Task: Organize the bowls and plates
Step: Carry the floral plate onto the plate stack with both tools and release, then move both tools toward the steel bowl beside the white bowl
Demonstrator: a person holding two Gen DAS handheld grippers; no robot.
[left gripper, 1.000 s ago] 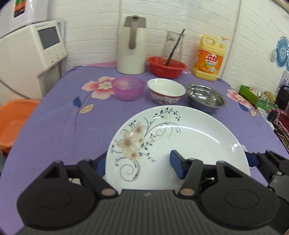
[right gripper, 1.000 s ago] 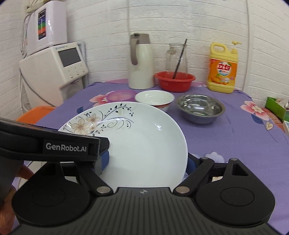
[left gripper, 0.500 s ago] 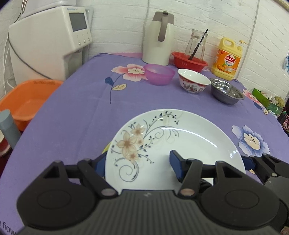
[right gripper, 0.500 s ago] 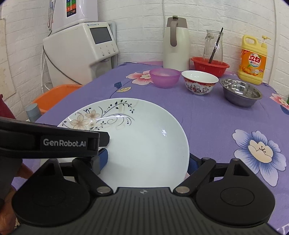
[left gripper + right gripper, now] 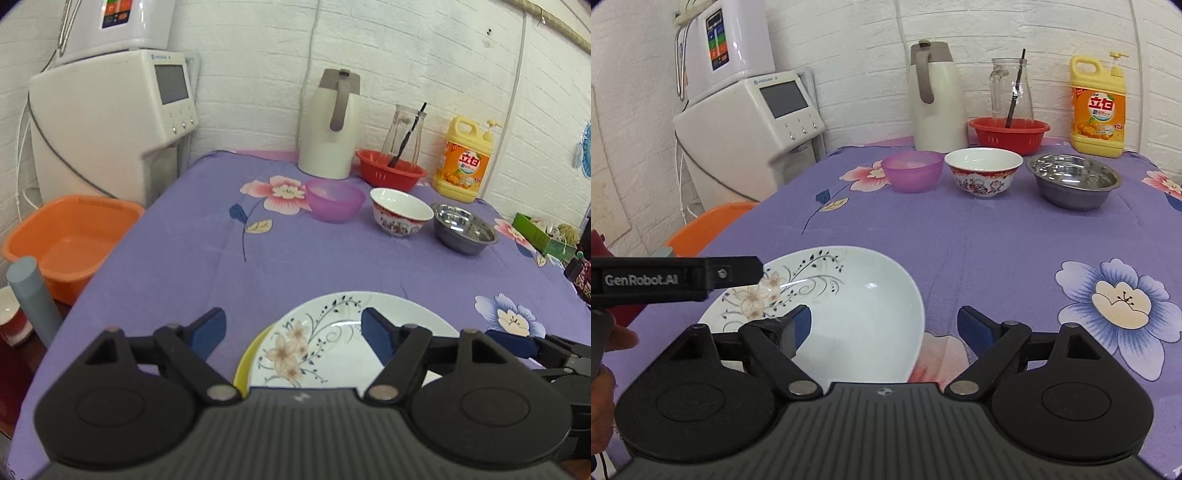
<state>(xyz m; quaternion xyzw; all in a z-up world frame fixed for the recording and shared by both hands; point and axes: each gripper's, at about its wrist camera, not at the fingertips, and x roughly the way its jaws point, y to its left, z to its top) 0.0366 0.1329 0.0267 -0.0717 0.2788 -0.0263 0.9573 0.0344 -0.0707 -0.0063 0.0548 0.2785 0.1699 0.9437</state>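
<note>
A white plate with a flower pattern (image 5: 332, 347) lies on the purple tablecloth at the near edge, on top of a yellow plate (image 5: 246, 360) whose rim shows at its left. It also shows in the right wrist view (image 5: 849, 310). My left gripper (image 5: 293, 330) is open above the plate's left side. My right gripper (image 5: 882, 328) is open above the plate's right rim. Farther back stand a purple bowl (image 5: 334, 199), a red-patterned china bowl (image 5: 400, 212) and a steel bowl (image 5: 463, 227) in a row.
A white thermos jug (image 5: 330, 125), a red basket (image 5: 391, 173) with a glass jar, and a yellow detergent bottle (image 5: 467, 160) line the back wall. A white appliance (image 5: 110, 122) and an orange basin (image 5: 70, 240) stand left of the table.
Both grippers opened and let go of the flowered plate, which now rests on the yellow plate. Both grippers drew back and rose a little.
</note>
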